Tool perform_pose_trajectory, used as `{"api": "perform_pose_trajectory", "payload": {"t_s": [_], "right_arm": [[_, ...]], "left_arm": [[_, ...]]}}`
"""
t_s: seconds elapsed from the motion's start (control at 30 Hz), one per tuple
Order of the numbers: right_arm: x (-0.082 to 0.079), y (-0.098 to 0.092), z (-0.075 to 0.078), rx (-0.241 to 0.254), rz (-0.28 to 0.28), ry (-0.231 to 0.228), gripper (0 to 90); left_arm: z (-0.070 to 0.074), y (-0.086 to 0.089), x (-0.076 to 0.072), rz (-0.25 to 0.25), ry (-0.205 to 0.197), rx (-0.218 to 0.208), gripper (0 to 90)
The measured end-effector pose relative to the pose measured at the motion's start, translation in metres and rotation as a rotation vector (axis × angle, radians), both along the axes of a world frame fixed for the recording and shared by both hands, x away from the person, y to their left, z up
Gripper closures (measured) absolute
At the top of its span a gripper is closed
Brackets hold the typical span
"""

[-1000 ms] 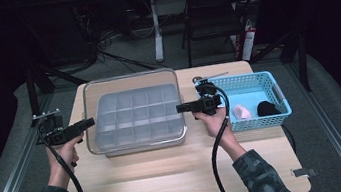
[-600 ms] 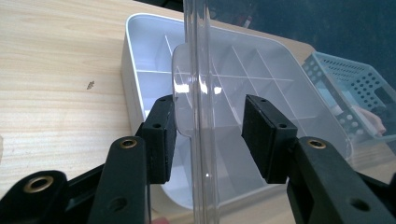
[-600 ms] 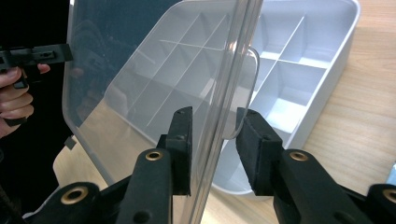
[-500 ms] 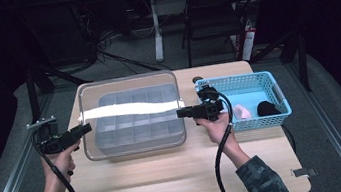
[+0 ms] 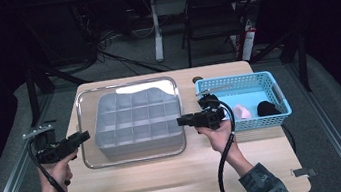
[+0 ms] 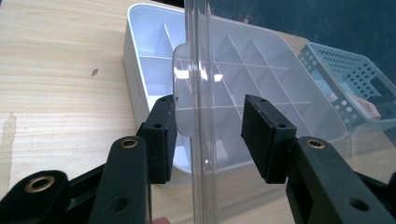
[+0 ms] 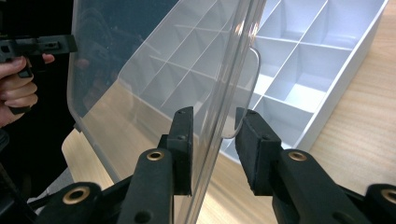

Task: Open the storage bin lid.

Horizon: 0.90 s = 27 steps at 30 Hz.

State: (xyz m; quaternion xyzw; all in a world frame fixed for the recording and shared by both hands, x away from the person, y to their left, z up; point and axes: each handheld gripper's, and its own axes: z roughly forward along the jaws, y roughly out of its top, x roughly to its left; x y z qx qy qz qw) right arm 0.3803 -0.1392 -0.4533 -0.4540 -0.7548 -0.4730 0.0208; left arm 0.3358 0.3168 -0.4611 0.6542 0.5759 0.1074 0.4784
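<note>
1. While the clear lid (image 5: pixel 136 157) lay flat and shut on the organiser box (image 6: pixel 140 70) a second ago, I now have it lifted free. It hangs level over the box, drawn a little toward the near left of the table (image 5: pixel 171 187).
2. With the lid off its seat, the box's cells are exposed from above. By my judgement the opening step is nearly done, and what remains is to carry the lid aside and set it down.
3. Left gripper (image 5: pixel 83 136): at the lid's left edge, with half-wide jaws astride the rim. In the left gripper view one pad lies against the lid's small tab and a gap shows before the other, so I cannot tell whether it clamps the lid or merely carries it.
4. Right gripper (image 5: pixel 180 121): at the lid's right edge. Its jaws are narrow, with the pads close on either face of the rim, holding the lid.
5. Count on the table:
   - one clear lid
   - one white box divided into many cells, all empty as far as I can see
   - one blue basket (image 5: pixel 279 96) at the right
   - inside the basket, one pink object (image 5: pixel 243 112) and one black object (image 5: pixel 267 108)
   - two grippers, one in each hand
</note>
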Motion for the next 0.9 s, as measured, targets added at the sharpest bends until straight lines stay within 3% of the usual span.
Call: {"api": "perform_pose_trajectory", "payload": {"t_s": [0.9], "right_arm": [[-0.027, 0.003, -0.012, -0.010, 0.054, -0.003, 67.8]], "left_arm": [[-0.015, 0.007, -0.031, -0.026, 0.008, 0.023, 55.4]]}}
